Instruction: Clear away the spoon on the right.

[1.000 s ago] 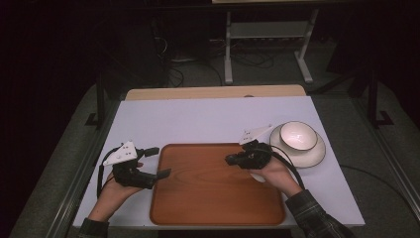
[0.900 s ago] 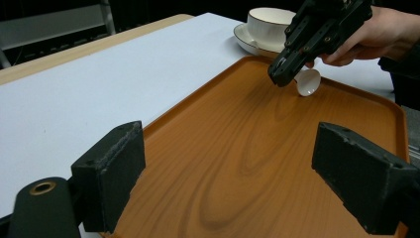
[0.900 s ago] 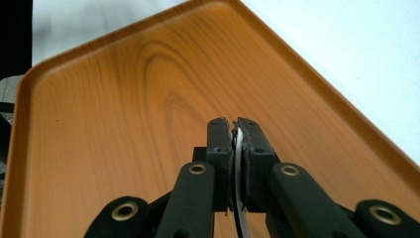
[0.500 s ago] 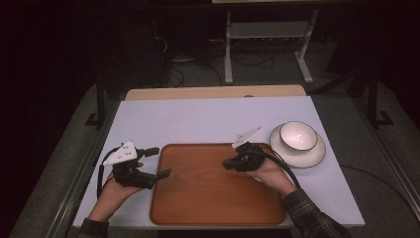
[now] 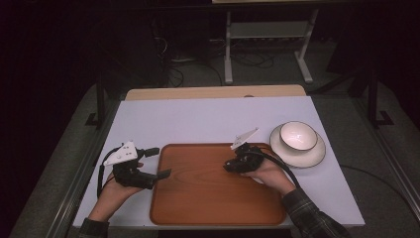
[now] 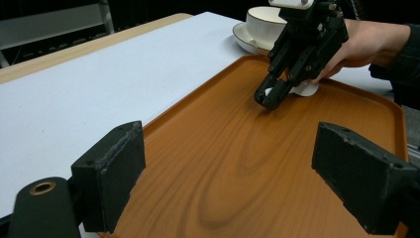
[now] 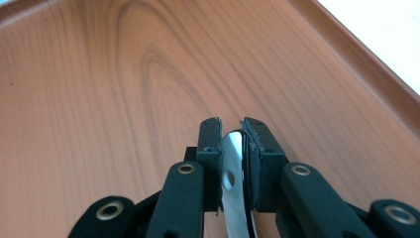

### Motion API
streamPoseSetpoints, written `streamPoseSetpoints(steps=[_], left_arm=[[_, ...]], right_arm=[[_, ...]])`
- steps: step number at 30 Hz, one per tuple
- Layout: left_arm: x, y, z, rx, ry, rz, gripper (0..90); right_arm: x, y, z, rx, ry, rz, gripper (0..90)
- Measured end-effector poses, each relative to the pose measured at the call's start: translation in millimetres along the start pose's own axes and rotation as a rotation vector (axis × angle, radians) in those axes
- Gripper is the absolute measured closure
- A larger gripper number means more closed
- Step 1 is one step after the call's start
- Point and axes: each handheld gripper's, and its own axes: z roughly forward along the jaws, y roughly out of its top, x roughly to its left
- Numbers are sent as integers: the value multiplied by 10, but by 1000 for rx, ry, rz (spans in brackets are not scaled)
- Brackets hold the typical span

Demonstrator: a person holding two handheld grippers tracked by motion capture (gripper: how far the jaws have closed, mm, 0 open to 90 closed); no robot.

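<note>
A wooden-brown tray (image 5: 213, 198) lies on the white table in front of me. My left gripper (image 5: 159, 162) rests at the tray's left edge, open, with nothing between its pads (image 6: 111, 168). My right gripper (image 5: 228, 166) hovers low over the tray's upper right part, tips pointing left. It is shut on a thin white glossy handle (image 7: 233, 188) with a small hole, seemingly a spoon. The spoon's wider white end (image 6: 304, 89) peeks out under the hand. A white bowl (image 5: 298, 135) sits on a saucer (image 5: 317, 154) to the right of the tray.
The table (image 5: 208, 119) has bare white surface behind the tray, and its wooden back edge (image 5: 213, 92) runs along the far side. A metal stand (image 5: 267, 34) and cables lie on the dark floor beyond.
My right gripper has moved left, away from the bowl and saucer and farther over the tray, still holding the white handle. The left gripper has stayed put.
</note>
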Motion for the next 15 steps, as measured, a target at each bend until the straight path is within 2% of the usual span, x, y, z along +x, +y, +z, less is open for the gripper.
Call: streamPoseSetpoints(steps=[7, 15], left_arm=[[3, -3, -1, 1, 1, 0, 128], [9, -4, -7, -1, 4, -3, 128]], right_arm=[[13, -14, 44, 22, -17, -23, 761], [18, -24, 63, 35, -19, -27, 729]])
